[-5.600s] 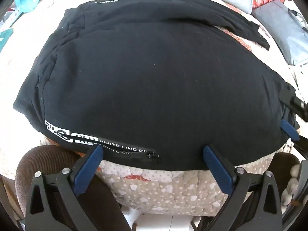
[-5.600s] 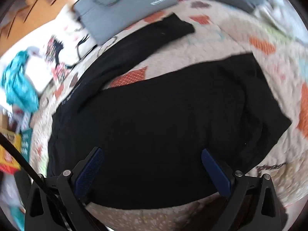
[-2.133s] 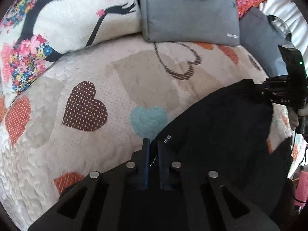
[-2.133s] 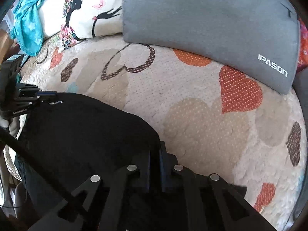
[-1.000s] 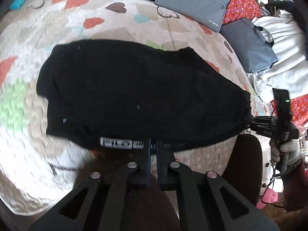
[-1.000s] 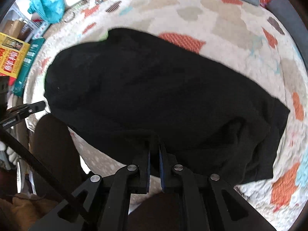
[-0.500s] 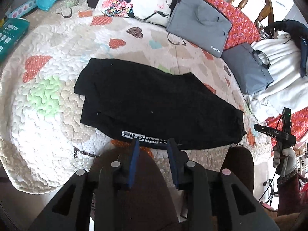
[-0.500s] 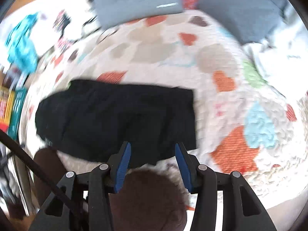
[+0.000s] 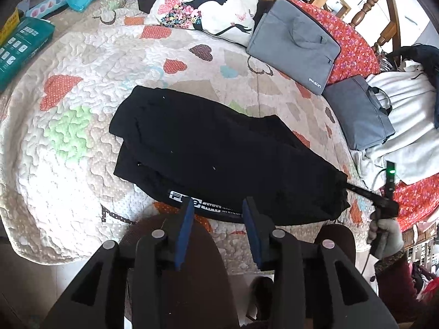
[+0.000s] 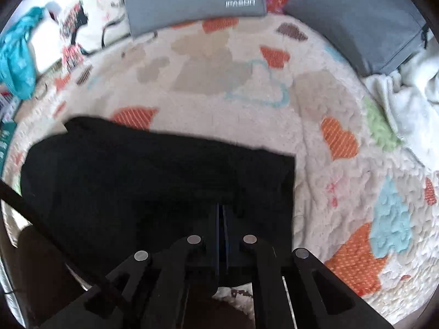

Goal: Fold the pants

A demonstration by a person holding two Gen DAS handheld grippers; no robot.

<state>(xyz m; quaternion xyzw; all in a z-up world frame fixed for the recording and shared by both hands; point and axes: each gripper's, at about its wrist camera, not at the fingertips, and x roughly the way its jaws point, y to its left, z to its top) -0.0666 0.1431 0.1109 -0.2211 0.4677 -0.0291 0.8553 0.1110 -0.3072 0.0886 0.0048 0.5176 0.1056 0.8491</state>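
The black pants (image 9: 219,153) lie folded on the heart-patterned quilt (image 9: 82,87), with white lettering along their near edge. My left gripper (image 9: 218,205) is open and empty, raised above that near edge. My right gripper (image 10: 221,208) is shut on the near right edge of the pants (image 10: 153,181). It also shows in the left wrist view (image 9: 354,187), pinching the pants' right end.
Two grey laptop bags (image 9: 296,44) (image 9: 359,112) and a printed pillow (image 9: 208,2) lie at the back of the bed. White cloth (image 9: 403,126) is piled on the right, a green box (image 9: 22,46) on the left. My brown-clad knees (image 9: 186,268) are below.
My left gripper has let go of the pants, opened wider and lifted back. My right gripper was open half a second ago and has now closed on the pants' right edge.
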